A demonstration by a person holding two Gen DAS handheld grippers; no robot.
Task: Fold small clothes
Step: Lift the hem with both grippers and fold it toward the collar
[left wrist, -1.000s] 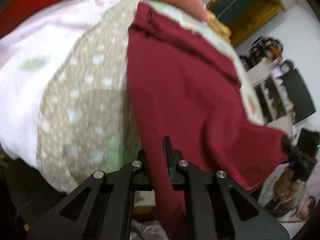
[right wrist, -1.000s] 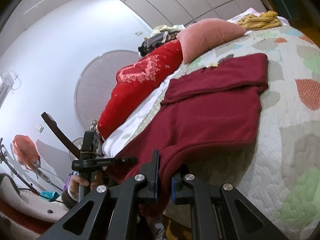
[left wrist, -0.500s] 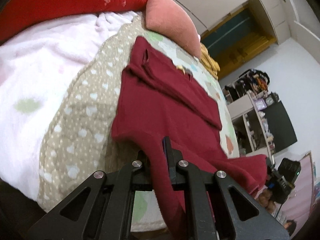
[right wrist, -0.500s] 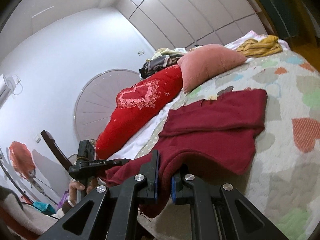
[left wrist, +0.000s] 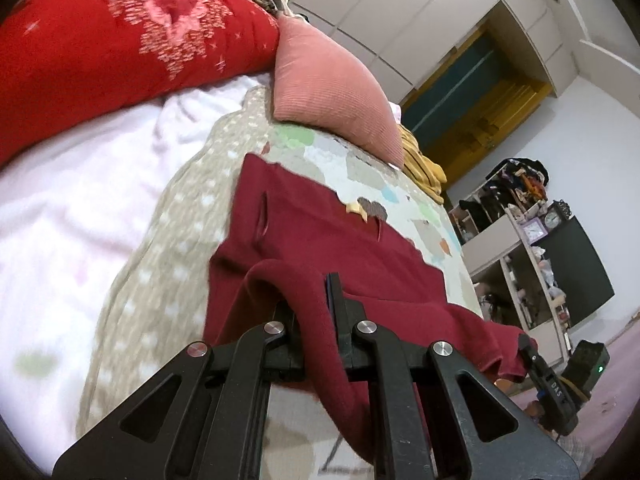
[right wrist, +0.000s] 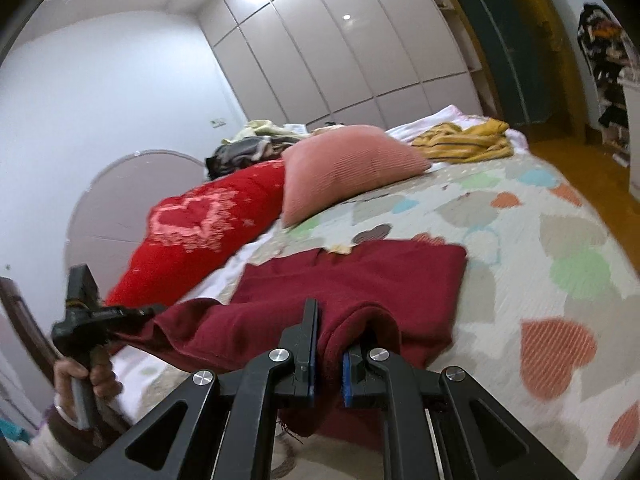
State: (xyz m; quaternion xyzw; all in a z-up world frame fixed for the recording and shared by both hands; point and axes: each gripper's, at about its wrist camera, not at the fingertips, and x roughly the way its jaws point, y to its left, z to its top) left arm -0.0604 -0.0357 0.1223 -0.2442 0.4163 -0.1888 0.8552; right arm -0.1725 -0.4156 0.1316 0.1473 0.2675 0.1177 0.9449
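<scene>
A dark red garment (left wrist: 320, 232) lies on the bed, its far part folded flat. It also shows in the right wrist view (right wrist: 360, 276). My left gripper (left wrist: 316, 308) is shut on the garment's near left corner and holds it lifted above the bed. My right gripper (right wrist: 328, 344) is shut on the near right corner, also lifted. The held near edge hangs in a slack band between the two grippers. The right gripper shows at the lower right of the left wrist view (left wrist: 536, 360). The left gripper shows at the left of the right wrist view (right wrist: 120, 314).
The bed has a heart-patterned quilt (right wrist: 540, 248) and a white blanket (left wrist: 80, 200). A pink cushion (right wrist: 348, 164), a red heart pillow (right wrist: 200, 232) and a yellow garment (right wrist: 464, 140) lie at the far end. Shelves (left wrist: 520, 248) stand beside the bed.
Both grippers have risen and moved forward over the bed with the garment's near edge, which has come up off the bed edge toward the folded far part.
</scene>
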